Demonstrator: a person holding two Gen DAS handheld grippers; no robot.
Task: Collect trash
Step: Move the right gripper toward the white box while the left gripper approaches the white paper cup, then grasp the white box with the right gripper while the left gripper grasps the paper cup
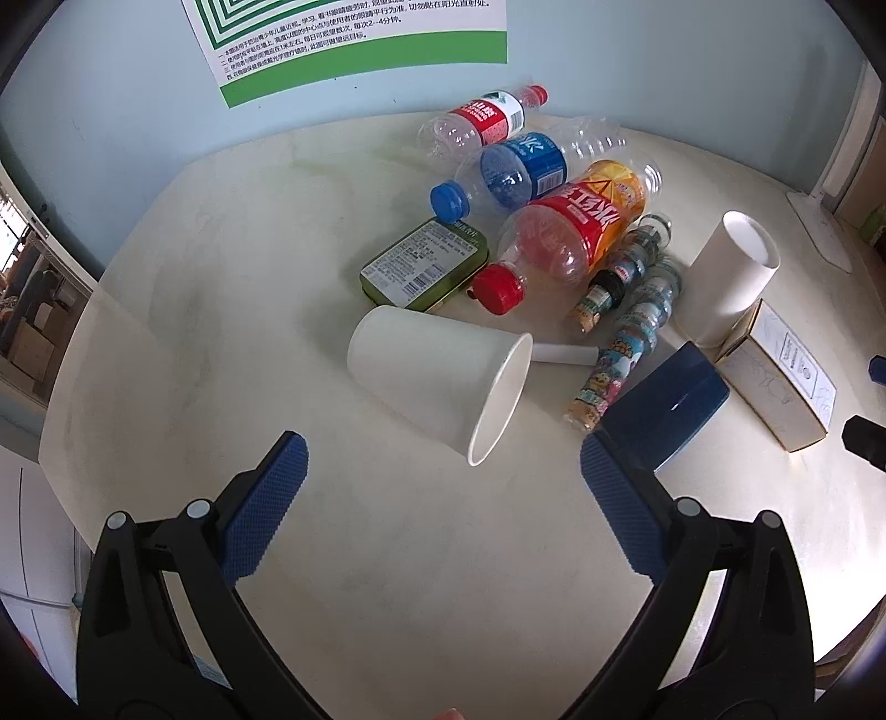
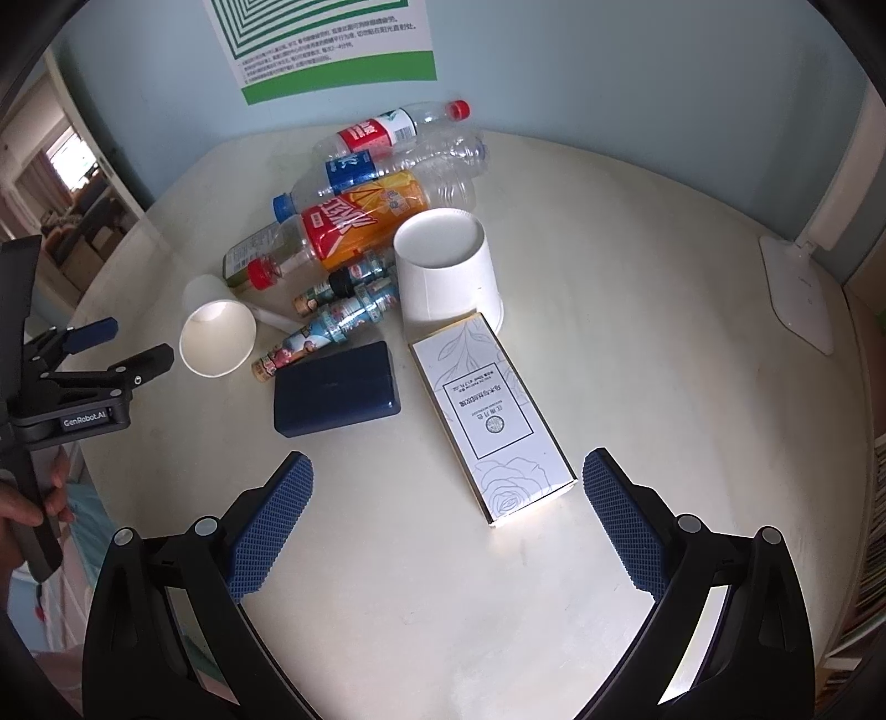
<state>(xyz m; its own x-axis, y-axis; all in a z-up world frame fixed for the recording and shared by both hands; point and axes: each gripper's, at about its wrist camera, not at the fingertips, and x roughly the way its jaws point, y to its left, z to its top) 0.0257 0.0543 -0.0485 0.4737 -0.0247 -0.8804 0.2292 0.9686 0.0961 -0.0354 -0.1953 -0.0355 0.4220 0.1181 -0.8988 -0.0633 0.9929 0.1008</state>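
My left tongs (image 1: 443, 476) are spread wide and hold nothing, and they hang over the pale table (image 1: 221, 310). Just past their tips, at about 12 o'clock, a white paper cup (image 1: 437, 387) lies on its side with its mouth turned toward 4 o'clock. Behind it at 12 o'clock sits a flat green tin (image 1: 425, 265) with a printed label too small for me to read. A small white stick (image 1: 565, 353) lies by the cup's rim. At 1 o'clock is a heap of empty bottles – one with a red and orange label and a red cap (image 1: 570, 227), one with a blue label and a blue cap (image 1: 509, 174), and one with a red and white label (image 1: 487, 124) farthest back by the wall. Two thin little bottles with cartoon pictures (image 1: 626, 332) lie beside the heap. A dark blue box (image 1: 664, 407) is near my right finger, and a second white cup (image 1: 731, 277) stands upside down at 2 o'clock. My right tongs (image 2: 446, 490) are also wide and hold nothing. Between their tips, toward 12 o'clock, lies a long white carton (image 2: 490, 410) with drawn roses and leaves and some Chinese words I cannot read. In this view my other tool shows at 9 o'clock, and its tag reads "GenRobot.AI" – a hand (image 2: 27, 509) grips its handle. On the wall hangs a poster (image 2: 332, 50) with green squares and small Chinese print. A white lamp base (image 2: 797, 293) sits at 2 o'clock.
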